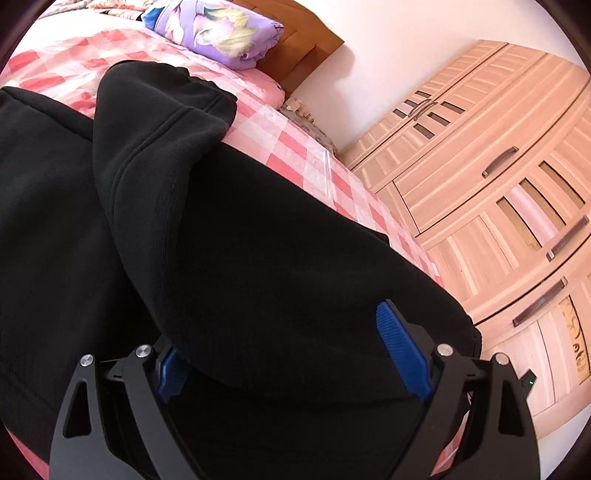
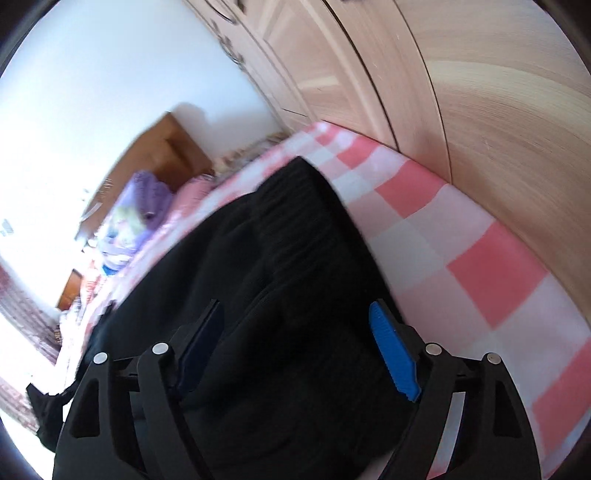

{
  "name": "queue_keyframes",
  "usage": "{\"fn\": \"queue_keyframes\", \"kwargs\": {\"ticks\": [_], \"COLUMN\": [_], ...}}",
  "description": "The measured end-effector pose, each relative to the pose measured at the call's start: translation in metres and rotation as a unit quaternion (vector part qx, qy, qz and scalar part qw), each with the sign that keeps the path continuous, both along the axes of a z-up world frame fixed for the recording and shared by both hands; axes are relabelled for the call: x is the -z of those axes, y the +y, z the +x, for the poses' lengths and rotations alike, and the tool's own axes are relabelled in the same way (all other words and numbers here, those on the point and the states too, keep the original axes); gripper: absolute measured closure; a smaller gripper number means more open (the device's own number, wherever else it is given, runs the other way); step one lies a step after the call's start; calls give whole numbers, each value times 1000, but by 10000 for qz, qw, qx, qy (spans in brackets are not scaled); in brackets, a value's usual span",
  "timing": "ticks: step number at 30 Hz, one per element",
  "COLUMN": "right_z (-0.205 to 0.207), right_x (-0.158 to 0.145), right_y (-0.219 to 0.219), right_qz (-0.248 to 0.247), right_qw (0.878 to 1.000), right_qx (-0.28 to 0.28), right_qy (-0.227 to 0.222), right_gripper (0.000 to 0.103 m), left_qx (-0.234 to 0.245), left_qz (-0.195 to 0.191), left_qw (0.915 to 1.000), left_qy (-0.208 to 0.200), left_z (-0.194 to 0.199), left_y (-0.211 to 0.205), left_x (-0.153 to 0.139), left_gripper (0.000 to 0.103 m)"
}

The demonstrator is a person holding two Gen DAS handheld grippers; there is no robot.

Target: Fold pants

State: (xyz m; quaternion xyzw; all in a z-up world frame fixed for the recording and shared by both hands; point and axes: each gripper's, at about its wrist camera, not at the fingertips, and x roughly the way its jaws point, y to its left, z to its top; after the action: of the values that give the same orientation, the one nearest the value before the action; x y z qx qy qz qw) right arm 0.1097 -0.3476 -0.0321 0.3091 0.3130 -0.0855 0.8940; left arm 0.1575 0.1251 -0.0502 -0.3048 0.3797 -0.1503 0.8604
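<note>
Two grippers, both over black pants (image 1: 229,221) spread on a bed. Left gripper (image 1: 291,354) spread wide, blue pads (image 1: 402,354) apart with a rounded fold of dark cloth bulging up between them, not pinched. Right gripper (image 2: 295,350) likewise parted, blue pad (image 2: 393,354) clear of the fabric on one side, the other pad in shadow against the cloth; nothing clamped.

Pants lying across the pink checked sheet (image 1: 306,147), one layer already doubled over another, a ribbed hem or cuff (image 1: 207,99) toward the pillow end and, in the right view, reaching close to the mattress edge (image 2: 480,266).

Probably between folds: cloth let go, next grip not yet taken. Best done by choosing matching points on the same edge with both tools, sinking the lower pads under every layer before closing, so no single ply gets lifted alone. Worth lifting evenly and laying the fold down flat, then smoothing out the hump. Thick, soft fabric likely to slump and slide, so a deep bite safer than a fingertip nip.

Soft, yielding mattress underneath, apt to give under pressure. Purple flowered pillow (image 1: 218,33) against a wooden headboard (image 1: 295,55); pale wooden wardrobe (image 1: 498,177) with slatted doors close beside the bed; plain white wall (image 1: 388,48) behind. Right view blurred.
</note>
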Motion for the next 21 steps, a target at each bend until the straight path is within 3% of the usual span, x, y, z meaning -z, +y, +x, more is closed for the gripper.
{"fn": "queue_keyframes", "kwargs": {"ticks": [1, 5, 7, 8, 9, 10, 13, 18, 21], "right_z": [2, -1, -6, -8, -14, -15, -10, -4, -24], "right_x": [0, -10, -11, -14, -18, -20, -31, -66, -85], "right_y": [-3, -3, -6, -4, -1, -1, -5, -4, -3], "right_qz": [74, -177, -330, -416, -455, -449, -357, -467, -537], "right_qw": [9999, 9991, 9983, 9979, 9973, 9970, 9968, 9937, 9915], "right_qx": [3, -81, -89, -75, -64, -57, -10, -101, -89], "right_qy": [-68, -365, -462, -498, -575, -625, -718, -1009, -1179], "right_gripper": [48, 72, 82, 84, 85, 86, 87, 89, 89], "left_qx": [-10, -46, -129, -186, -234, -289, -147, 33, 149], "left_qz": [-12, -120, -116, -92, -52, -3, -35, 221, -60], "left_qw": [10000, 9999, 9998, 9997, 9994, 9991, 9997, 9982, 9966], "left_qy": [26, 25, 103, 163, 241, 296, 199, -565, -805], "left_z": [3, 7, 8, 10, 12, 14, 23, 17, 3], "left_y": [0, 3, 6, 8, 10, 12, 15, 16, 35], "left_x": [0, 1, 3, 4, 5, 6, -3, -67, -96], "left_gripper": [12, 18, 36, 55, 66, 87, 93, 93, 93]}}
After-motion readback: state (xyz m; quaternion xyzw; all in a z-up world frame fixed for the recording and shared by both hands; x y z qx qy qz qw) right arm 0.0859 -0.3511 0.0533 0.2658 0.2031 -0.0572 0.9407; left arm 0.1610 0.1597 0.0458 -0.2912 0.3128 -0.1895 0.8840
